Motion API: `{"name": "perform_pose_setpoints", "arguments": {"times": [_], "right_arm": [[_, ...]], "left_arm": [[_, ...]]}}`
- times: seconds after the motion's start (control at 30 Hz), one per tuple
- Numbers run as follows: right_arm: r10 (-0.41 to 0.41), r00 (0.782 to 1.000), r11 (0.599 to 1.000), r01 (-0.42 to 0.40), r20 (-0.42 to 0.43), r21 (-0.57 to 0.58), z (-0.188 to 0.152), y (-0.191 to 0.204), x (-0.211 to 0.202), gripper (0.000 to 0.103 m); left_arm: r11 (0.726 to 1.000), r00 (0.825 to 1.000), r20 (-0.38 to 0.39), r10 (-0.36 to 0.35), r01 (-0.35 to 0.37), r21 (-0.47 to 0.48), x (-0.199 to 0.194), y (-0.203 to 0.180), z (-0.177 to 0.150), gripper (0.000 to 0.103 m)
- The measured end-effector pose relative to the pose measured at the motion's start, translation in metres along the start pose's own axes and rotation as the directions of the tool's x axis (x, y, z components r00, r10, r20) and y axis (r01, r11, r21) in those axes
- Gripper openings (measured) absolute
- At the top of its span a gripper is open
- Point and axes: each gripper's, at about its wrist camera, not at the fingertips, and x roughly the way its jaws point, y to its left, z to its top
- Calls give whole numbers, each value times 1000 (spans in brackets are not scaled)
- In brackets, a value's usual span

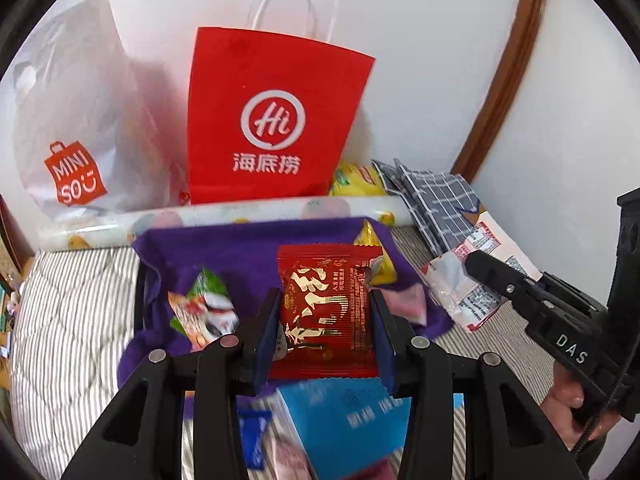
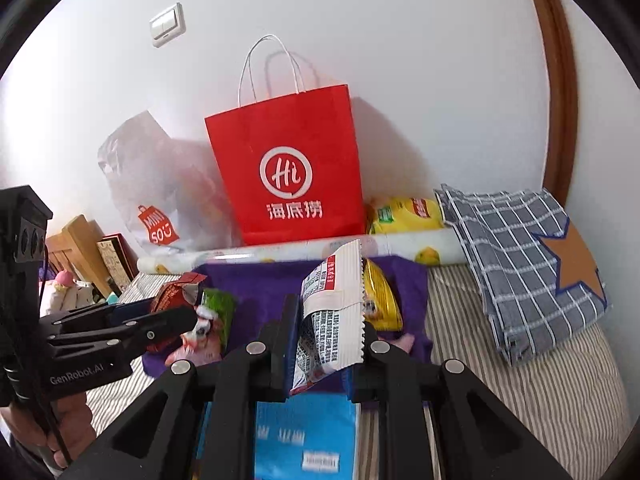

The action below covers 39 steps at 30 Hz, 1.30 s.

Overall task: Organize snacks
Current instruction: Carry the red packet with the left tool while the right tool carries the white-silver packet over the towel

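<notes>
A red snack packet (image 1: 326, 312) is clamped in the left gripper (image 1: 325, 334) jaws. A white packet (image 2: 332, 320) is pinched in the right gripper (image 2: 325, 344) jaws; a purple cloth (image 2: 256, 280) is spread just beyond both.

Glossy red foil snack packet (image 1: 326, 312), crinkled. Matt white paper-look packet (image 2: 332, 320) with serrated edge. Smooth matt red paper bag (image 1: 272, 120); thin translucent plastic Miniso bag (image 1: 76, 120). Soft purple cloth (image 1: 240, 252). Striped quilted bedsheet (image 1: 72, 312). Matt black plastic left tool (image 1: 324, 344).
</notes>
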Motion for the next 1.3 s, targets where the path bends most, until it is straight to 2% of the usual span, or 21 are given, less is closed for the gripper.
{"name": "perform_pose_setpoints", "arguments": {"times": [0.1, 0.2, 0.27, 0.53, 0.7, 0.97, 1.3], "right_arm": [[-7, 1000, 1000, 8, 11, -15, 12, 1, 13, 17], [-22, 1000, 999, 23, 20, -37, 18, 1, 34, 17], [-35, 999, 999, 36, 18, -41, 15, -2, 47, 17], [-83, 994, 996, 80, -72, -45, -15, -22, 86, 17], [-78, 996, 997, 78, -52, -4, -17, -32, 80, 17], [-88, 996, 996, 88, 1, -30, -18, -24, 71, 17], [-88, 995, 995, 86, -44, -41, -22, -24, 81, 17]], "left_arm": [[1000, 1000, 31, 0, 0, -10, 4, 9, 9, 42], [999, 997, 59, 44, -43, -15, 14, 19, 17, 42], [997, 996, 50, 75, -73, -32, 22, 30, 16, 42], [987, 992, 2, 126, -126, -103, 43, 63, -7, 42], [986, 990, 10, 138, -136, -95, 42, 61, -12, 42], [987, 989, 16, 144, -142, -78, 44, 54, -15, 42], [988, 991, 19, 134, -133, -75, 42, 50, -15, 43]]}}
